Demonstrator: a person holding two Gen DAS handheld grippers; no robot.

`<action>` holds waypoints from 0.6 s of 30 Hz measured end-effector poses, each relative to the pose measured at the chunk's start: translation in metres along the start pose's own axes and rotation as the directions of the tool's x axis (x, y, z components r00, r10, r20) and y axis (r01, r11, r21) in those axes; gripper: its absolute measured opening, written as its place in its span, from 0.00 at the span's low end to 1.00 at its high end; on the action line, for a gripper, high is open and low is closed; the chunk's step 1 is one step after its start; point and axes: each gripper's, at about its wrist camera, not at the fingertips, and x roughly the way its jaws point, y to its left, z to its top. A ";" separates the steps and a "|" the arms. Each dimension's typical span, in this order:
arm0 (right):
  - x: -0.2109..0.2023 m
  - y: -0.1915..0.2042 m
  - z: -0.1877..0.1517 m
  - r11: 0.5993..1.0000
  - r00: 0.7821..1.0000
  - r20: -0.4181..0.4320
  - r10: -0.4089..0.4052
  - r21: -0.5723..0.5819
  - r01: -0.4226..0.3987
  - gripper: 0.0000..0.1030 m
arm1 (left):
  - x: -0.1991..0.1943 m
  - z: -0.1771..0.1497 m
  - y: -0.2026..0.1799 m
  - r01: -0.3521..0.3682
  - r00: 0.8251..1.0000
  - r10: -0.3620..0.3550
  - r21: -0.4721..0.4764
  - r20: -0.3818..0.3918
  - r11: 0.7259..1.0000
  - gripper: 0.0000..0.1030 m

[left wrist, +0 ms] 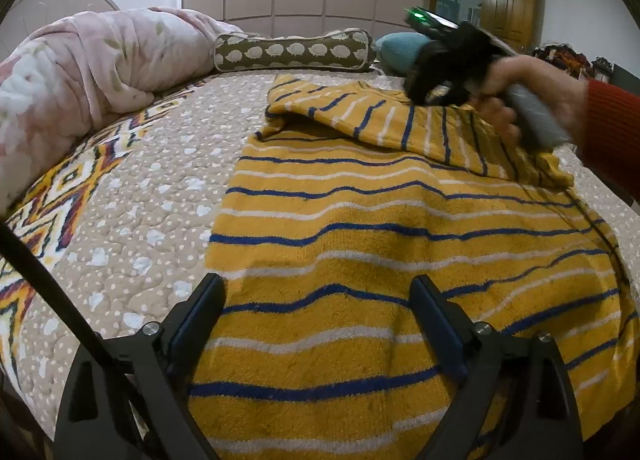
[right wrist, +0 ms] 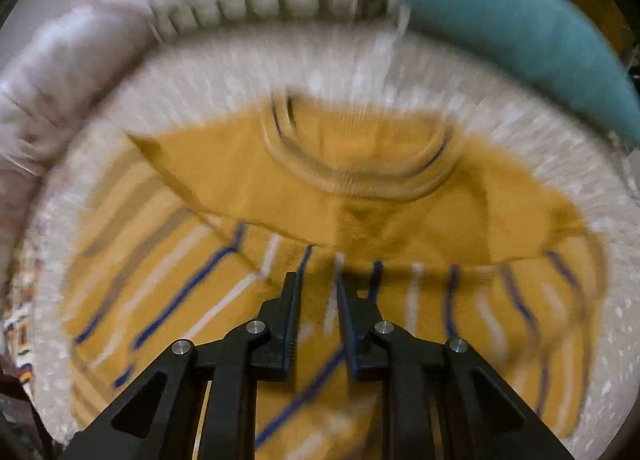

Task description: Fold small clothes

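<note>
A mustard-yellow knit sweater (left wrist: 360, 220) with blue and white stripes lies flat on the bed, one sleeve folded across its chest. My left gripper (left wrist: 316, 292) is open and empty, low over the sweater's hem. My right gripper (right wrist: 318, 280) hovers over the sweater's upper part (right wrist: 360, 188), below the collar, its jaws a narrow gap apart with nothing between them. The right wrist view is motion-blurred. In the left wrist view the right gripper (left wrist: 436, 72) is a dark blur near the collar, held by a hand in a red sleeve.
The bed has a beige quilt (left wrist: 140, 200) with white spots and a zigzag border. A pink duvet (left wrist: 80, 68) is bunched at the left. A brown sheep-print bolster (left wrist: 296, 50) and a teal pillow (right wrist: 500, 20) lie beyond the sweater.
</note>
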 end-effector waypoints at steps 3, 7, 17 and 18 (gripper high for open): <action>0.008 0.011 0.012 0.998 0.997 0.035 -0.068 0.006 0.068 0.23 | 0.001 0.000 -0.001 -0.006 1.000 0.006 0.002 0.005 1.000 0.90; -0.008 0.009 0.010 0.999 0.995 0.086 -0.047 0.014 0.046 0.24 | 0.001 0.000 -0.001 -0.006 1.000 0.006 0.008 0.002 1.000 0.90; -0.077 -0.122 -0.075 0.984 0.993 0.088 -0.082 0.163 0.067 0.24 | 0.001 0.000 -0.003 -0.022 1.000 0.022 0.014 -0.004 1.000 0.91; -0.069 -0.137 -0.083 0.974 0.992 0.039 -0.119 0.201 0.109 0.24 | 0.001 0.001 -0.004 -0.025 1.000 0.025 0.018 -0.008 1.000 0.91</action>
